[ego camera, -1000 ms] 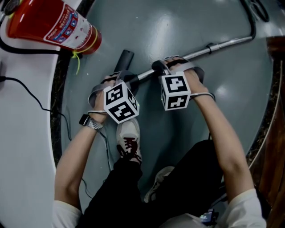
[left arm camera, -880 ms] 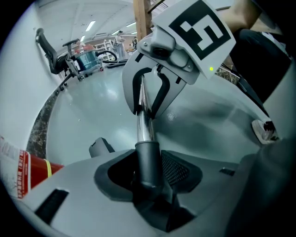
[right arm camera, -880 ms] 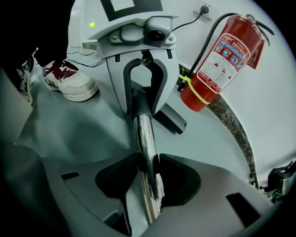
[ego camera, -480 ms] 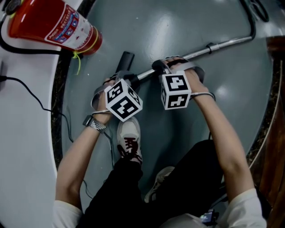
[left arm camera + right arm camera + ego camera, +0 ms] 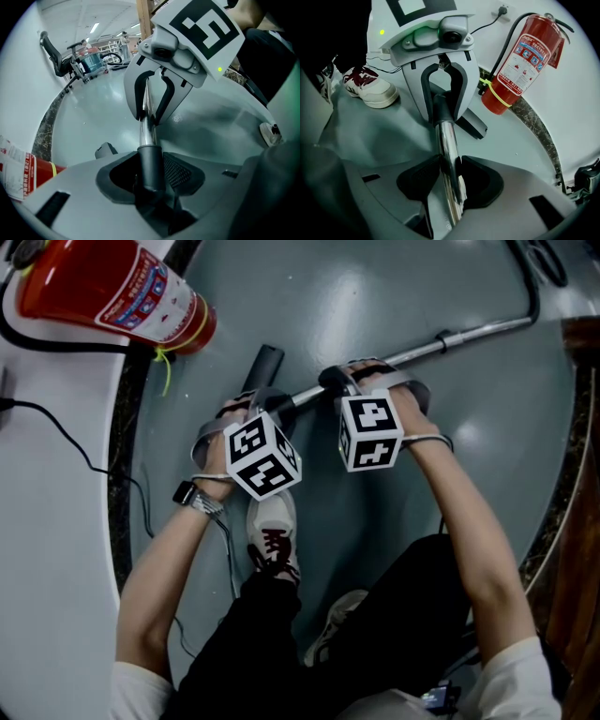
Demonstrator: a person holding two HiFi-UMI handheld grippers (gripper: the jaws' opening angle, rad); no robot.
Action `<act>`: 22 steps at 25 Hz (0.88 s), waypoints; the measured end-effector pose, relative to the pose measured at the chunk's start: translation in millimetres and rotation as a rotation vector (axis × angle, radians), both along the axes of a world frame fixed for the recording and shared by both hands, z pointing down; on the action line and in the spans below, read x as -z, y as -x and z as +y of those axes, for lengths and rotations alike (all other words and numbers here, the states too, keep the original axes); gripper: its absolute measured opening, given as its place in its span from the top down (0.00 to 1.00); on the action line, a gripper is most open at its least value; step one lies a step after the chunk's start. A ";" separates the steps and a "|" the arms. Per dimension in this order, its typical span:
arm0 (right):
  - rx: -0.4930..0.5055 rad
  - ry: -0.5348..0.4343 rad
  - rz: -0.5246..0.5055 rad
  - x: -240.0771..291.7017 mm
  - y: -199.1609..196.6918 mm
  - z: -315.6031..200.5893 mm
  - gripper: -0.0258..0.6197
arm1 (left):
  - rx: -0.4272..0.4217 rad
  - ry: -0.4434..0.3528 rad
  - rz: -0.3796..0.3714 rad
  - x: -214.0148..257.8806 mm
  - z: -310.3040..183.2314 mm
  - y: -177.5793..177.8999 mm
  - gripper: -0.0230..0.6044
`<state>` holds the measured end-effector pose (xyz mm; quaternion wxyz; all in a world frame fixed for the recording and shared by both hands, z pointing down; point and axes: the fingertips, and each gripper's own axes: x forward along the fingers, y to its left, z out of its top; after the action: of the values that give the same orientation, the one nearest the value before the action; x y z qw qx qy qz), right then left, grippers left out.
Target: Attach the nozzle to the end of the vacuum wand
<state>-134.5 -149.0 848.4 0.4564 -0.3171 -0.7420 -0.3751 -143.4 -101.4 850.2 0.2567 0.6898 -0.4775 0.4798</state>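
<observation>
The chrome vacuum wand [image 5: 441, 338] runs slantwise over the grey floor from the upper right down to both grippers. A black nozzle [image 5: 265, 365] sticks out beyond the left gripper [image 5: 262, 404], and its dark neck [image 5: 150, 164] sits on the wand's end. The left gripper is shut on that neck [image 5: 440, 110]. Just to the right, the right gripper [image 5: 342, 379] is shut on the chrome tube [image 5: 449, 159]. Each gripper view shows the other gripper facing it along the tube: the right gripper [image 5: 149, 105] and the left gripper [image 5: 440, 101]. The joint itself is hidden by the jaws.
A red fire extinguisher [image 5: 112, 287] lies at the upper left beside the curved white wall base [image 5: 56, 549]. A thin black cable [image 5: 56, 432] trails along that base. The person's shoe [image 5: 270, 531] stands just below the left gripper. The wand's black hose [image 5: 534, 287] curves off at the upper right.
</observation>
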 end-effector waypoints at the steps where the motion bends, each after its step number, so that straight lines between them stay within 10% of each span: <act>1: 0.002 0.006 0.002 -0.4 -0.1 1.6 0.71 | 0.007 -0.001 0.008 -0.8 -0.2 0.0 0.69; 22: -0.058 0.118 -0.020 -2.4 -3.6 6.1 0.71 | 0.084 -0.035 0.129 -9.7 4.0 -3.7 0.67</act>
<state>-130.9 -142.9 850.9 0.4399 -0.3180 -0.7762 -0.3206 -139.7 -97.4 859.9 0.2948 0.7029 -0.4970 0.4147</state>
